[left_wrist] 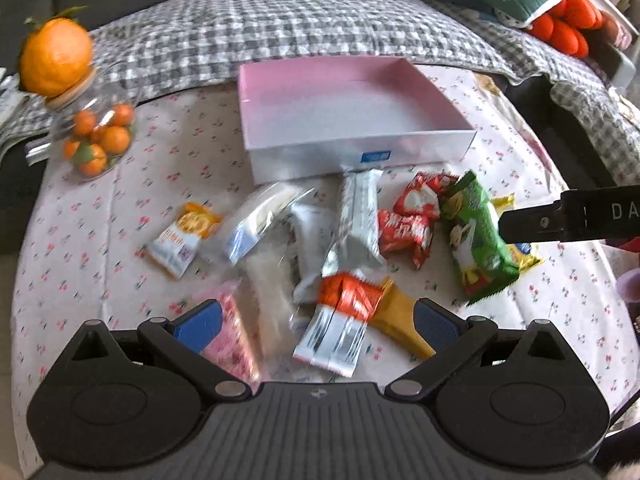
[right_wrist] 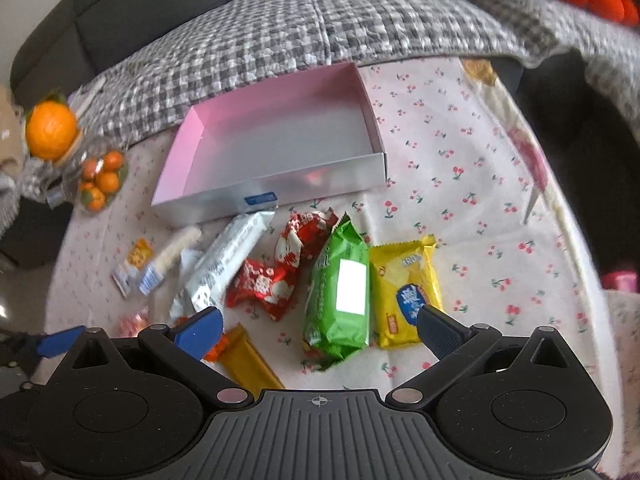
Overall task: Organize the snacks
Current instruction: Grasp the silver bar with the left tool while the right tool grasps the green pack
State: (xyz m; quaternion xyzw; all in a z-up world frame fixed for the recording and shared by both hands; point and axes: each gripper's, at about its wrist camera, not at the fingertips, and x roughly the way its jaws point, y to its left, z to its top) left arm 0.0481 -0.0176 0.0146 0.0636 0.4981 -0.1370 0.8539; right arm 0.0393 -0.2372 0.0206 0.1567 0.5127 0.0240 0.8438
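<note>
The left claw (left_wrist: pixel 316 322) stands wide apart and released, hovering over an orange-and-silver packet (left_wrist: pixel 340 320) and a golden-yellow wrapper (left_wrist: pixel 400 320); a pink packet (left_wrist: pixel 232 328) lies by its left finger. The right claw (right_wrist: pixel 320 326) is likewise spread and grasps nothing, its fingers flanking the near ends of a green snack bag (right_wrist: pixel 340 292) and a yellow biscuit pack (right_wrist: pixel 404 284), which lie side by side. Left of them sit two red packets (right_wrist: pixel 280 272) and a long silver bar (right_wrist: pixel 228 264). Beyond the snacks, a shallow pink-lined box (right_wrist: pixel 280 136) rests empty on the cherry-print worktop (right_wrist: pixel 460 160). At far left, a glass jar of small oranges (left_wrist: pixel 96 140) carries a large orange (left_wrist: pixel 56 56) on top.
</note>
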